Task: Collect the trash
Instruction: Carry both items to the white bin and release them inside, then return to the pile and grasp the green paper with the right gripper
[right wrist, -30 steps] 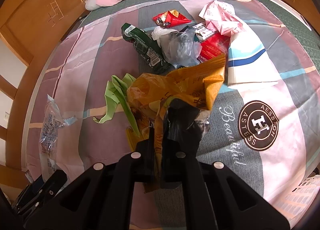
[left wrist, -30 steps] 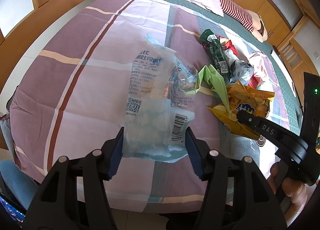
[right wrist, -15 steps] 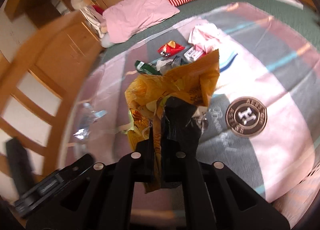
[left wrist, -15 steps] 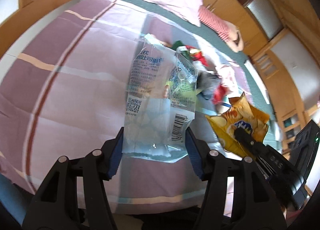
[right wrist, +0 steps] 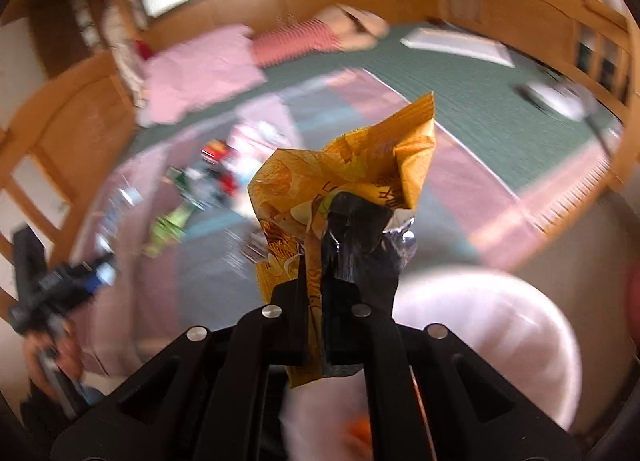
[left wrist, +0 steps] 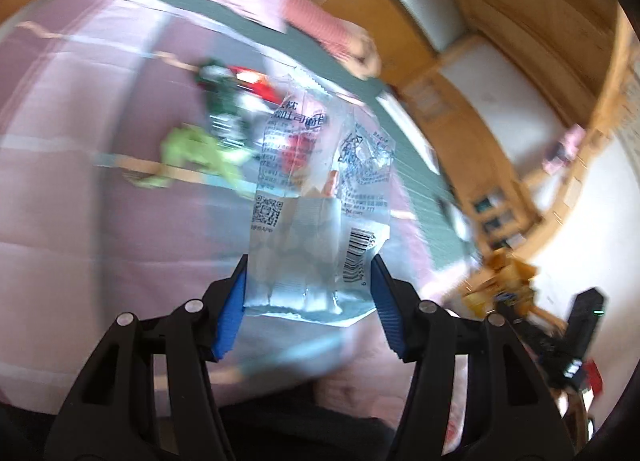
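My left gripper (left wrist: 308, 289) is shut on a clear plastic food bag (left wrist: 316, 197) printed with a barcode and a QR code, held upright above the bed. My right gripper (right wrist: 316, 301) is shut on a crumpled yellow chip bag (right wrist: 344, 177), with a scrap of black plastic (right wrist: 356, 237) pinched alongside it. In the left wrist view the chip bag (left wrist: 500, 281) and the right gripper (left wrist: 516, 315) show blurred at the lower right. More litter lies on the bedspread: a green wrapper (left wrist: 196, 153), a dark green packet (left wrist: 220, 101) and red wrappers (left wrist: 256, 81).
A pale round basket rim (right wrist: 500, 325) sits just below and right of the chip bag. The bed has a striped pink spread (left wrist: 80, 181), a pink pillow (right wrist: 200, 73) and a striped cushion (right wrist: 296, 41). Wooden cabinets ring the room. A hand (right wrist: 52, 353) grips the left tool.
Both grippers lifted off the bed with their bags. The right one swung quickly right, off the bedspread to above the pale basket. The left one tilted up and turned right.
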The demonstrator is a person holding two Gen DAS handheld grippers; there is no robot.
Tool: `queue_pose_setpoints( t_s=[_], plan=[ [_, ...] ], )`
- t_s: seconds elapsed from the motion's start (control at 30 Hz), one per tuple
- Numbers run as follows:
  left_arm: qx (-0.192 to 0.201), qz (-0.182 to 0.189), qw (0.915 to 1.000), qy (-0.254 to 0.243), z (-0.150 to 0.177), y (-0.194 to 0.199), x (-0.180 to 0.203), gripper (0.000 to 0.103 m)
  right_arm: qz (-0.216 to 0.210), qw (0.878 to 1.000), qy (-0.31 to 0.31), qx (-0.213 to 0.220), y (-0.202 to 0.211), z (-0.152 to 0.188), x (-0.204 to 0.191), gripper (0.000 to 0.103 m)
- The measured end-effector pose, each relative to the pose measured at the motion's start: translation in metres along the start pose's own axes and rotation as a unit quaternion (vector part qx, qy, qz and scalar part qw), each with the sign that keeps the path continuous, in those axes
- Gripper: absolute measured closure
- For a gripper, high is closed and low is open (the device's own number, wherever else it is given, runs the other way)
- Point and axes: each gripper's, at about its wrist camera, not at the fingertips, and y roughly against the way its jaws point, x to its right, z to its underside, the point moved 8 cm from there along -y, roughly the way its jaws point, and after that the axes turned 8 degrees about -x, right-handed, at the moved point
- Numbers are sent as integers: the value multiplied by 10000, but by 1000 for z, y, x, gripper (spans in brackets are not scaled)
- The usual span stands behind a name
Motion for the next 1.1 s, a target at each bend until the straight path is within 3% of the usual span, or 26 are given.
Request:
queue_pose_setpoints(
  t_s=[0.1,0.17,0.2,0.23,0.33,0.47,0.53,0.6,0.63,0.67,0.77,0.8,0.87,0.9,0.93,0.97,1.0,1.1],
  plan=[
    [-282,296,9976,-553,14,-21,45,45,379,9961,-290,-744,-11,39,44,92],
    [-443,493,9932,-957,27,-33,76,45,467,9870,-514,-1448,-25,74,64,69],
    [-573,623,9897,-1152,36,-41,93,45,377,9838,-636,-1635,-28,84,71,47],
    [-701,747,9861,-1307,46,-48,108,45,273,9824,-791,-1671,-28,90,78,42],
    [-1113,1035,9720,-1790,80,-72,147,44,490,9830,-1425,-1049,5,83,114,42],
    [-1578,1018,9422,-2774,144,-101,201,43,804,9777,-1937,-108,54,65,153,40],
    [-1829,1184,9249,-3115,175,-115,227,21,874,9769,-1945,103,68,59,156,38],
    [-2084,1082,9145,-3296,196,-131,235,15,835,9768,-1953,268,76,55,157,38],
    [-2182,861,9122,-3360,201,-137,234,15,731,9762,-1993,437,80,51,155,38],
    [-2160,742,9152,-3320,199,-138,231,15,565,9744,-2053,717,85,46,150,38],
    [-1791,814,9375,-2870,165,-118,216,15,391,9711,-2059,1144,93,30,142,36],
    [-1532,698,9485,-2685,142,-104,202,14,348,9722,-2007,1151,91,27,135,35],
    [-945,99,9688,-2291,99,-74,168,12,179,9804,-1720,939,68,10,103,34],
    [-589,-421,9765,-2028,76,-53,141,11,73,9836,-1601,823,54,3,85,34],
    [-266,-949,9787,-1802,58,-32,115,10,-117,9878,-1420,628,32,-6,57,34],
    [34,-1451,9763,-1606,44,-14,92,10,-255,9905,-1263,486,16,-10,34,34],
    [375,-2088,9679,-1347,28,9,60,10,-379,9929,-1071,353,0,-16,7,34],
    [710,-3440,9358,-290,4,61,-24,10,-635,9974,-338,57,-60,-41,-91,35]
  ],
)
